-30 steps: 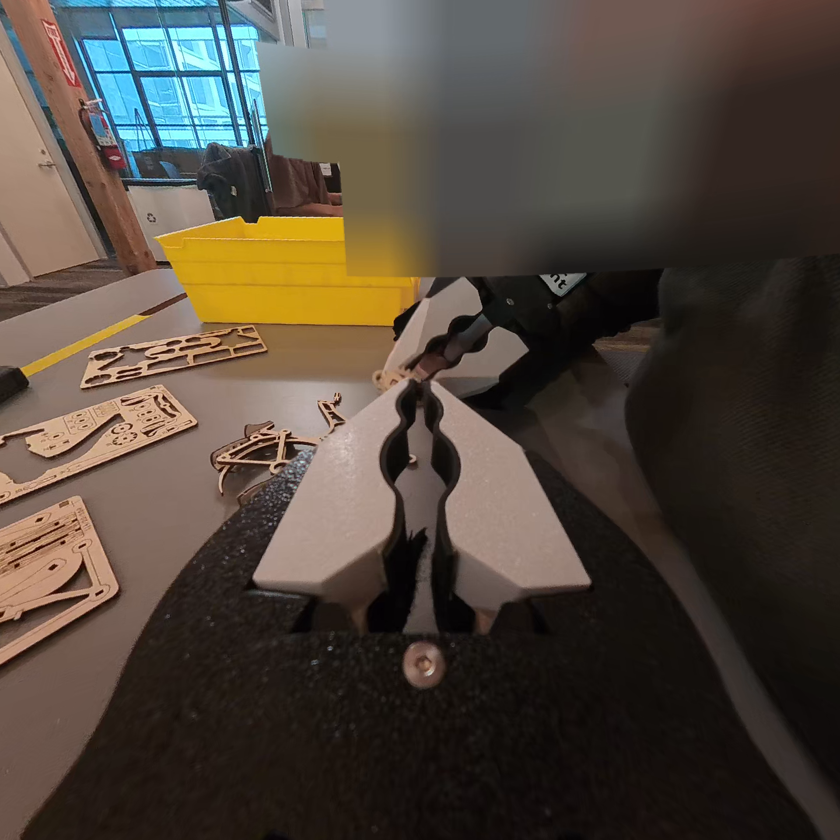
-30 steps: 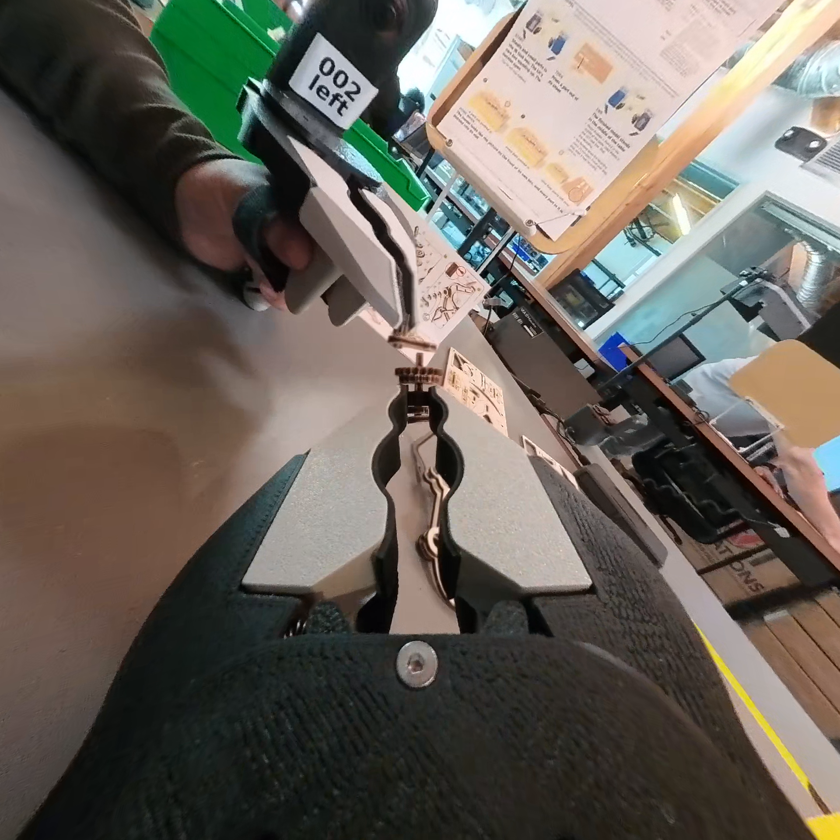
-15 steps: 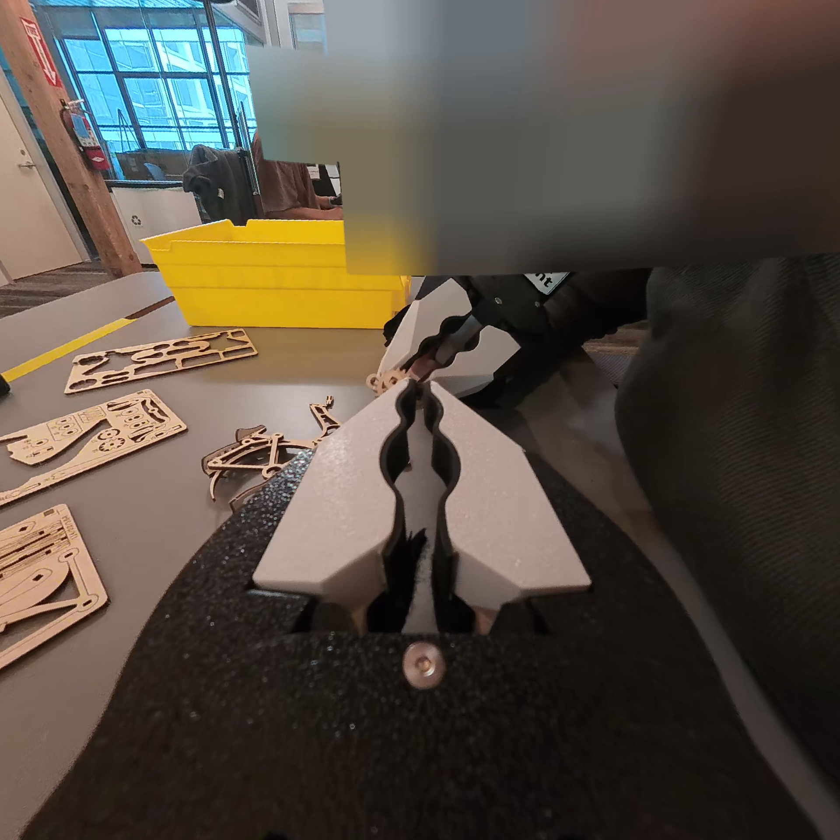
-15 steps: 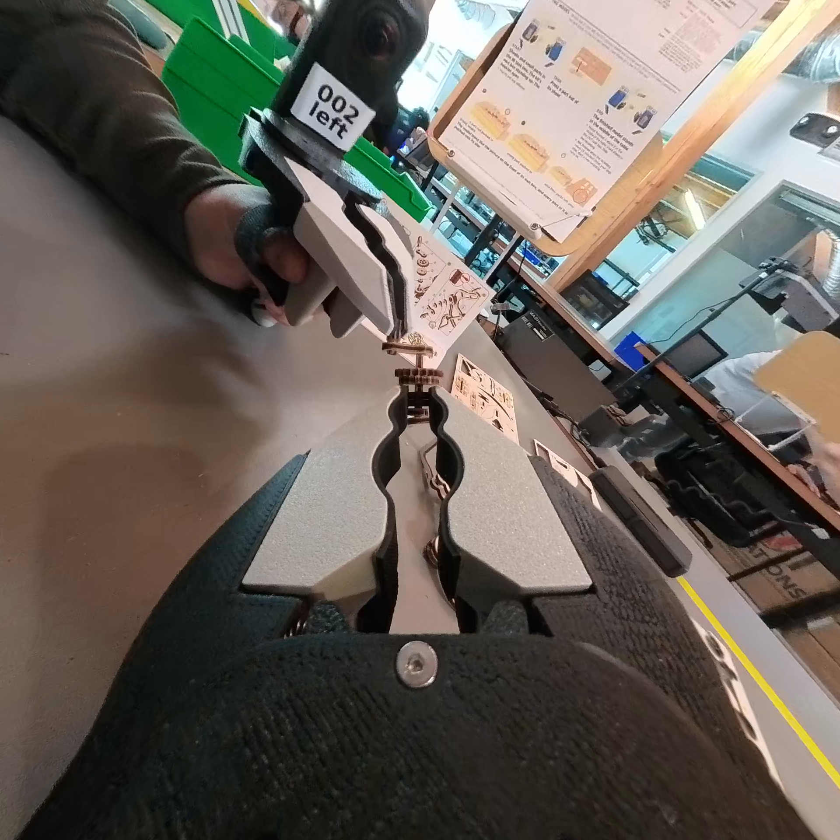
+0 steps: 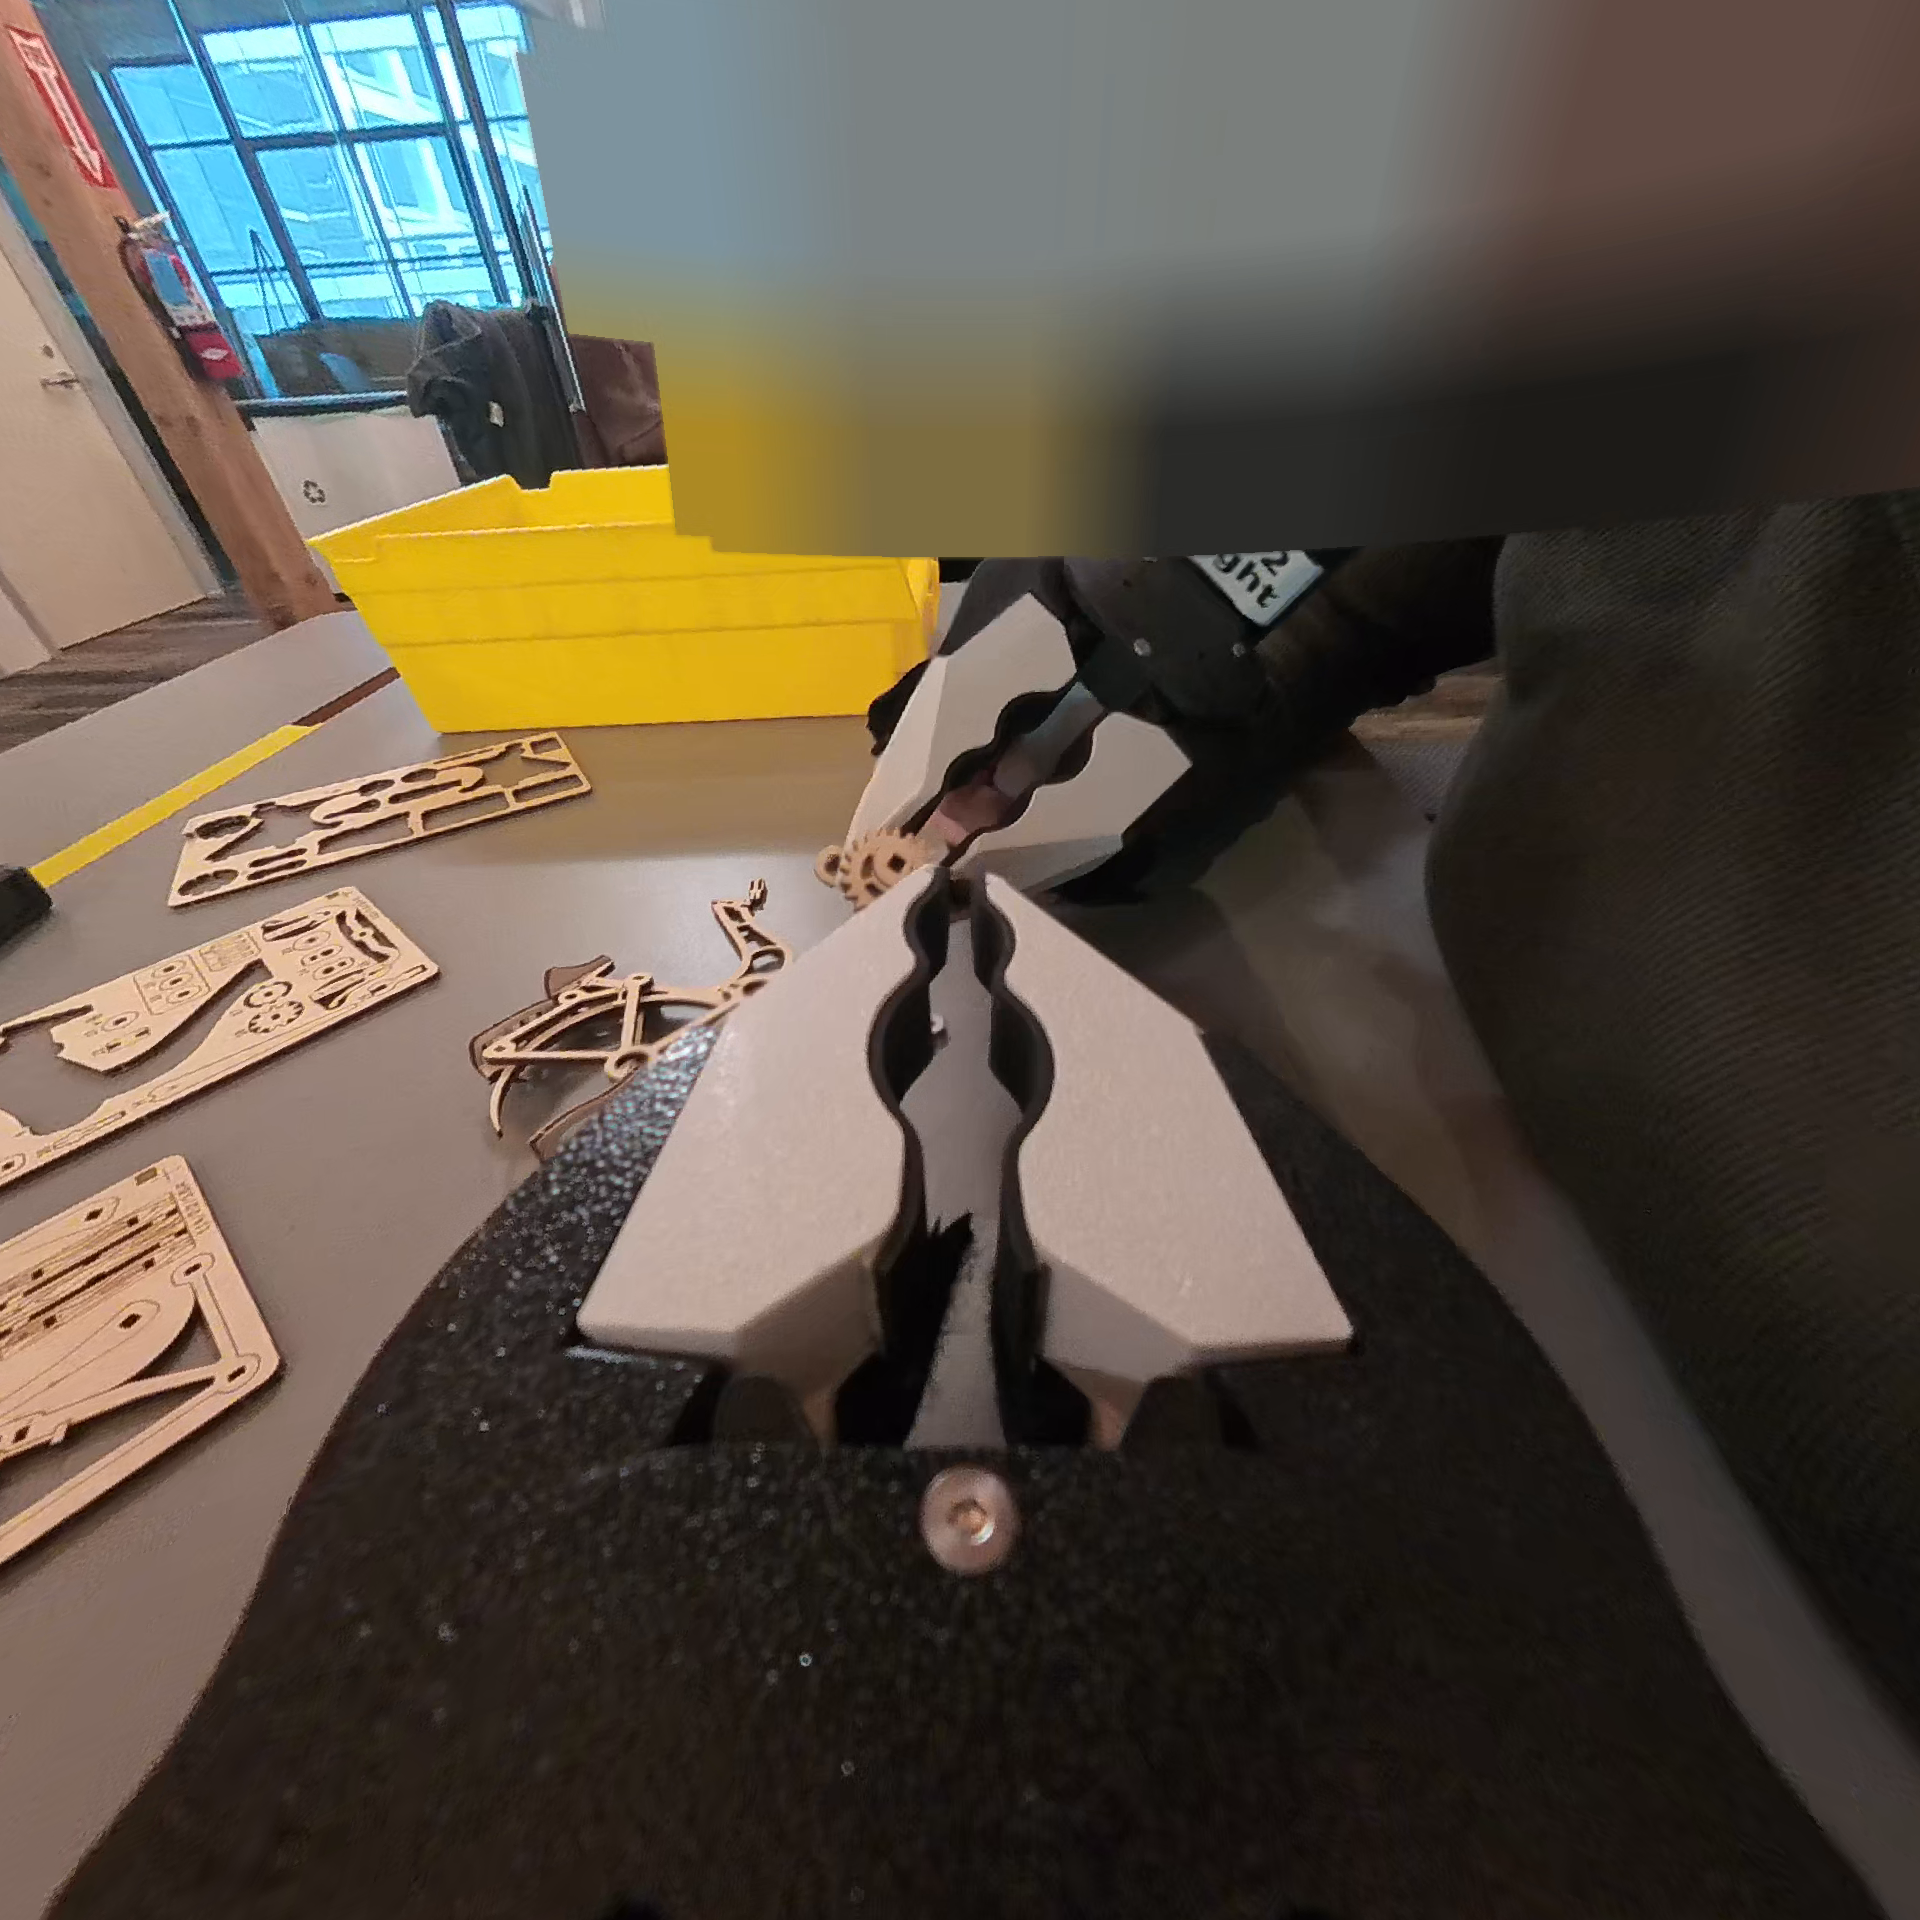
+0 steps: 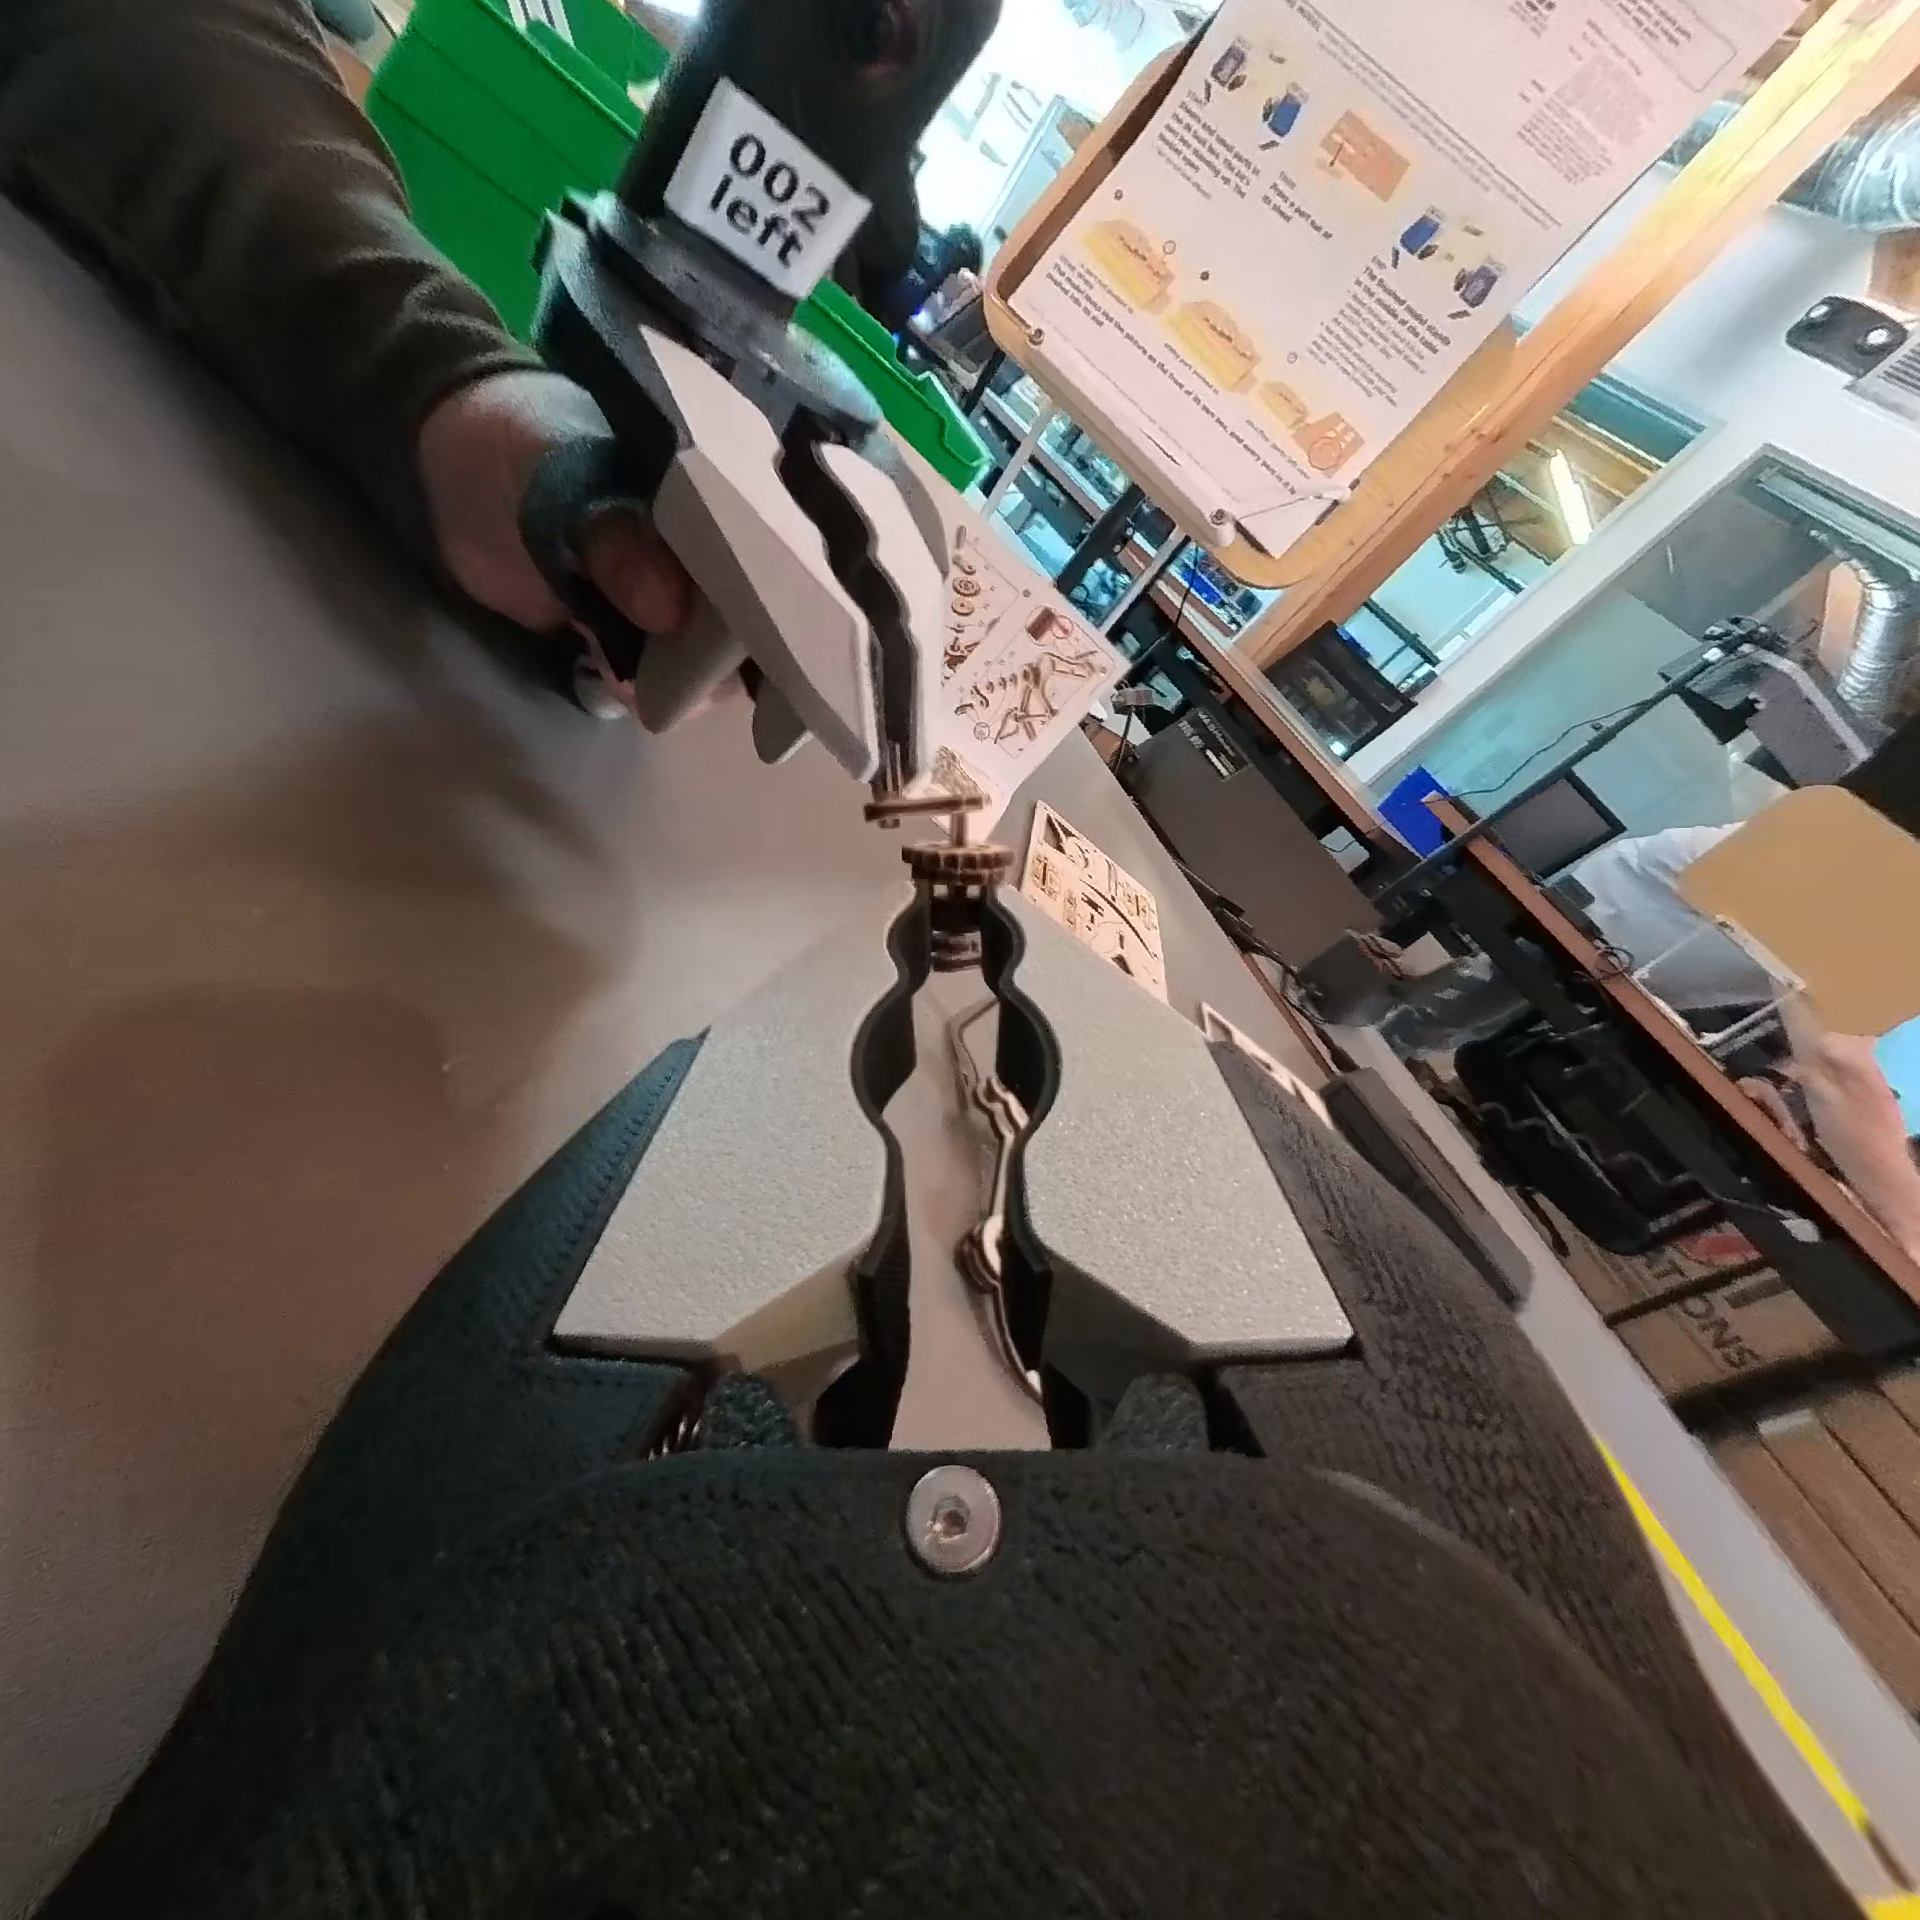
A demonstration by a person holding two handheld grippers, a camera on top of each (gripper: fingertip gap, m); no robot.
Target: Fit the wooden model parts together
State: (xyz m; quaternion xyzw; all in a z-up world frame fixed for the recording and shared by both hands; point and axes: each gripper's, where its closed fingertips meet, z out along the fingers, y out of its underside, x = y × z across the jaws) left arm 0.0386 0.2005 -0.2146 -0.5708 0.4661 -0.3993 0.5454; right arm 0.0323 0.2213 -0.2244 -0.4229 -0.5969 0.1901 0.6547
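Nearest us, our right gripper (image 6: 948, 940) is clamped on a small wooden gear assembly (image 6: 954, 868), its axle pointing away along the fingers. Just beyond and slightly left, our left gripper (image 6: 896, 764) pinches a flat wooden piece (image 6: 920, 805) lying crosswise on the axle tip. We judge the push runs along that axle.

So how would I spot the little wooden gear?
Find the yellow bin on the grey table. In front of it, two grey claws meet tip to tip. The little wooden gear sits there in the right claw, round and toothed, unlike the flat sheets.
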